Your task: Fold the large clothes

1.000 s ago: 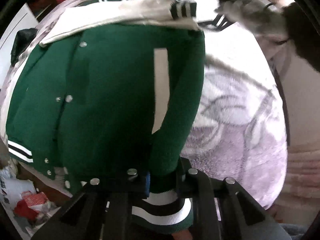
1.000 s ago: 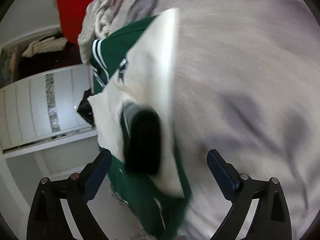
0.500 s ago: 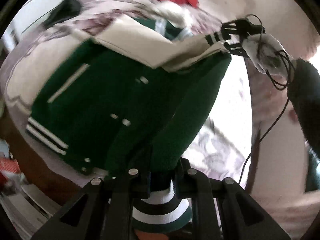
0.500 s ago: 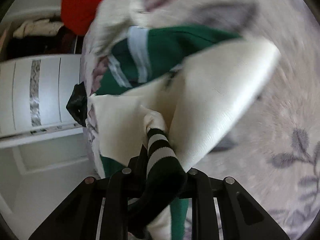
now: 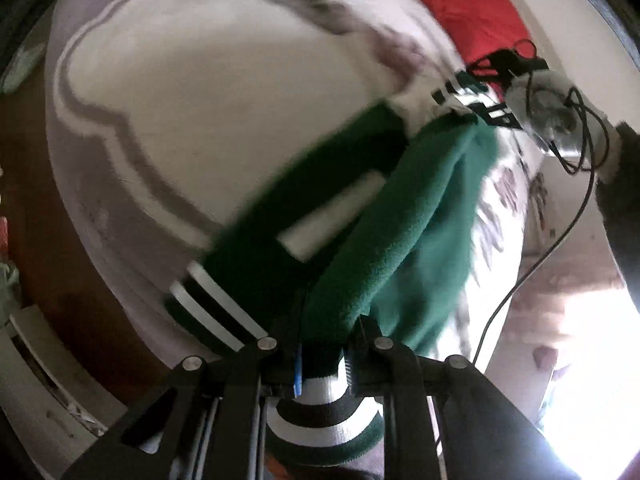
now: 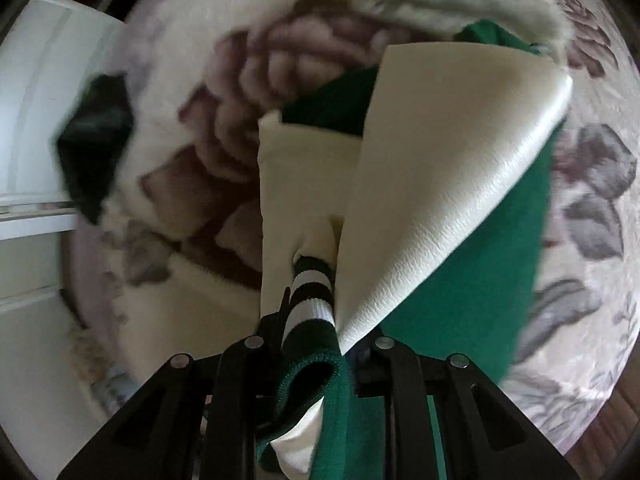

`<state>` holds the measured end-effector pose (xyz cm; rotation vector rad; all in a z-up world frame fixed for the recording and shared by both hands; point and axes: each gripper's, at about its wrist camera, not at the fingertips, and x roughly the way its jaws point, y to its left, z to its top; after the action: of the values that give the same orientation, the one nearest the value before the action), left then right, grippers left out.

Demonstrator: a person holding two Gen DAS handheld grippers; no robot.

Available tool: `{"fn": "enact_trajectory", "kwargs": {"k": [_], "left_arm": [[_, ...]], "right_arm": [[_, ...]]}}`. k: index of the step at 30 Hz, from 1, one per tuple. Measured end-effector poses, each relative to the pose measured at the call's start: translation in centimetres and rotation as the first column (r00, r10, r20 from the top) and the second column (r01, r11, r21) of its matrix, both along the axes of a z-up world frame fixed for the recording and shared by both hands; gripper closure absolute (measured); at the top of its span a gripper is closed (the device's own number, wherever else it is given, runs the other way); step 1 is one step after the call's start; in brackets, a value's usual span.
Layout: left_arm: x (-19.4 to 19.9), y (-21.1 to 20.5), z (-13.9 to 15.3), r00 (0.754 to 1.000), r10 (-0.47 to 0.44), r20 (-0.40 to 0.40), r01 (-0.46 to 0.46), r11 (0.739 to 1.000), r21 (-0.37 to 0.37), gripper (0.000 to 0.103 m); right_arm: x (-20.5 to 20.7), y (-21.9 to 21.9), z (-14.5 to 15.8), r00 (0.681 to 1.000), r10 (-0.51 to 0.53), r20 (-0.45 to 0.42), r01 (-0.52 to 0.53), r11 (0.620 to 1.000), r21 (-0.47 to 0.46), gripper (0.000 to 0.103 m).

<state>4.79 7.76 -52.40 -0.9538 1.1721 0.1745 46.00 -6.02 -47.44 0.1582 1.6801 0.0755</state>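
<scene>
Varsity jacket (image 5: 384,216), green with cream sleeves, hangs over floral blanket (image 6: 224,168). Left gripper (image 5: 324,354) pinches striped hem; right gripper (image 6: 316,336) pinches striped cuff (image 6: 310,292).

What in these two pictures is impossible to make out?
- Left wrist view: the jacket's front and the blanket pattern are smeared by motion blur.
- Right wrist view: the jacket's body lies behind its cream sleeve.
- Right wrist view: the dark thing at the blanket's edge is too blurred to name.
</scene>
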Motion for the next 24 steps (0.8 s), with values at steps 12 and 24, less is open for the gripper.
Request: {"fn": "enact_trajectory", "kwargs": {"k": [12,24], "left_arm": [[-0.2,4.8,-5.1,0.997,-0.022,-0.074,0.006,0.978,-0.209,0.069],[-3.5,1.7,-5.4,0.978,0.126,-0.164,-0.174,0.929,-0.327,0.042]], "right_arm": [[-1.0,2.1,-1.3,0.994,0.089,-0.058,-0.08,0.987,0.141,0.042],[-28.4,-20.9,-1.5,0.934,-0.159,-0.321,0.25,0.931,0.266,0.028]]}}
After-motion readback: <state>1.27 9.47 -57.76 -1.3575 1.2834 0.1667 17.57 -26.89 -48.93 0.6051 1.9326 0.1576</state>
